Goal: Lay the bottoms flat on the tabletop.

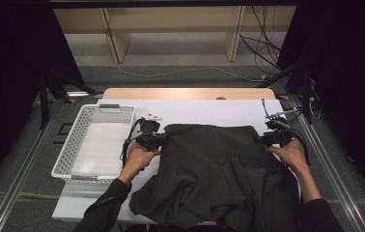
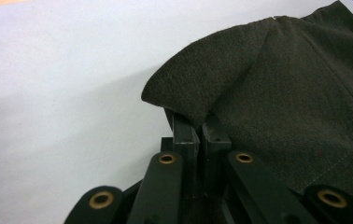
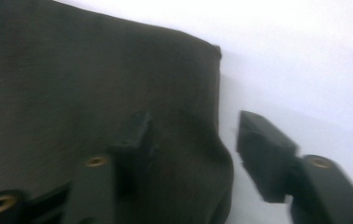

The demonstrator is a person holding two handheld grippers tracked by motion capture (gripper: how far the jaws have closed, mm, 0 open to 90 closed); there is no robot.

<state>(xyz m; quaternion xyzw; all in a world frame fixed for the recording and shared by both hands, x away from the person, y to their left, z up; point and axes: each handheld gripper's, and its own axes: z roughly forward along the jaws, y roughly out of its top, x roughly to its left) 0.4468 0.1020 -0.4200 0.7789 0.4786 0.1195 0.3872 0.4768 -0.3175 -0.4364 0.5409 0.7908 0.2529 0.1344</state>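
From the high view I see a dark olive-grey cloth garment [image 1: 219,174] spread over the white table sheet [image 1: 195,110], draping off the near edge at 6 o'clock. My left gripper [image 1: 152,139] sits at the garment's 10 o'clock corner, my right gripper [image 1: 269,139] at its 2 o'clock corner, with my left hand [image 1: 139,157] and right hand [image 1: 291,153] behind them.

The high view is too coarse for the jaws. The left gripper view settles it: the jaws are pressed together on a folded corner of the garment [image 2: 202,93], pinching it. The right gripper view shows jaws spread wide, one lying over the fabric [image 3: 95,84], the other out over bare white sheet [image 3: 305,70], with the cloth edge between them and nothing pinched.

A light wooden tabletop strip [image 1: 190,93] shows at 12 o'clock beyond the sheet. Past it is grey floor, a pale wooden shelf frame [image 1: 171,24], loose cables [image 1: 262,43] and black curtains at both sides.

A white perforated plastic basket [image 1: 74,140] sits at 9 o'clock, just beside the left gripper; its inside looks empty.
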